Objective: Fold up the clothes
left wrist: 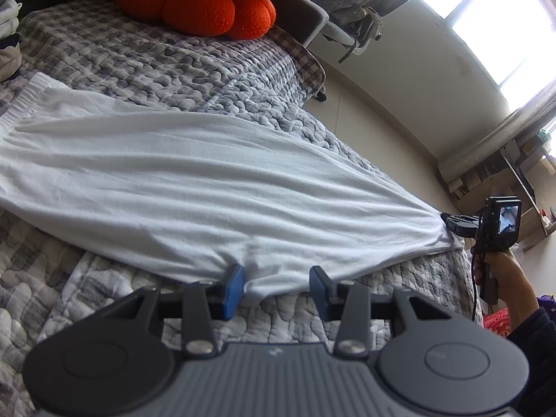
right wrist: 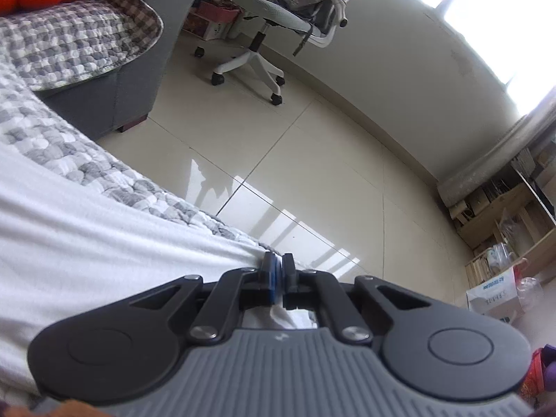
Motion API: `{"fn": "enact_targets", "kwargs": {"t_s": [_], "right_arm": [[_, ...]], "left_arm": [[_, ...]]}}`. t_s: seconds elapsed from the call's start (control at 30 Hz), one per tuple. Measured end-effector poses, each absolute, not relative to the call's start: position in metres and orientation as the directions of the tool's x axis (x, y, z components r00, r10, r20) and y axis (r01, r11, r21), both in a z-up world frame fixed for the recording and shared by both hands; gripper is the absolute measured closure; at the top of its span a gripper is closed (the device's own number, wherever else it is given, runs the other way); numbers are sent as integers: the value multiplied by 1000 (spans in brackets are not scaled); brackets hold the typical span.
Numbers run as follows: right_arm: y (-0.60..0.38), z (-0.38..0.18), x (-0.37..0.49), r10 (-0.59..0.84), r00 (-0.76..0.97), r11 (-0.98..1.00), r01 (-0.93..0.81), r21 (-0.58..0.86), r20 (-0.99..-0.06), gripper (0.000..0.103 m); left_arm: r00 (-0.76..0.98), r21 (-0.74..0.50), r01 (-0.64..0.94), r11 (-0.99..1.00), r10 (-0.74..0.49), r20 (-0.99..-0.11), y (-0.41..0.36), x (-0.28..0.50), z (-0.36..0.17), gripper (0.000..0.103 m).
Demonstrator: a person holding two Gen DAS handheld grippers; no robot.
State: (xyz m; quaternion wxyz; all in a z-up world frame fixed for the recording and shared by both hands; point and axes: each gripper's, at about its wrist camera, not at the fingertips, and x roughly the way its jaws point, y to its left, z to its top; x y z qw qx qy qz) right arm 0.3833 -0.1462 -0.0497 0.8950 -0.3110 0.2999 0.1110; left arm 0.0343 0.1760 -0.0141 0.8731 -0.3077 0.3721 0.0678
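A white garment (left wrist: 208, 180) lies spread across the grey quilted bed (left wrist: 139, 55), its ribbed hem (left wrist: 21, 104) at the far left. My left gripper (left wrist: 276, 285) sits at the garment's near edge. Its blue pads (left wrist: 233, 286) stand apart, and the cloth edge lies between them without being pressed. At the right, my right gripper (left wrist: 451, 224) is held by a hand and is shut on the garment's corner, pulling the cloth into taut folds. In the right wrist view, the right gripper (right wrist: 278, 271) has its jaws together, with white cloth (right wrist: 69, 243) pinched at the bed's edge.
An orange cushion (left wrist: 208, 0) rests at the head of the bed. A pile of clothes (left wrist: 7, 17) is at the far left. Beyond the bed edge is tiled floor (right wrist: 312, 173) with a white office chair (right wrist: 264, 34), a shelf (right wrist: 504, 226) and a box (right wrist: 493, 295).
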Motion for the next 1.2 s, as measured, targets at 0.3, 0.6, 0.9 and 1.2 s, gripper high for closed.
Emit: {"fn": "enact_targets", "kwargs": {"t_s": [0.3, 0.6, 0.9, 1.2], "right_arm": [[-122, 0, 347, 348, 719, 796, -565, -216, -601, 85], [-46, -4, 307, 472, 523, 544, -806, -232, -710, 56], [-29, -15, 302, 435, 525, 519, -810, -274, -731, 103], [-19, -19, 303, 416, 588, 532, -776, -339, -693, 103]], "left_arm": [[717, -494, -350, 796, -113, -688, 177, 34, -13, 60], [715, -492, -345, 799, -116, -690, 177, 33, -13, 60], [709, -464, -332, 821, -107, -697, 171, 32, -12, 60], [708, -472, -330, 817, -116, -697, 172, 32, -12, 60]]}}
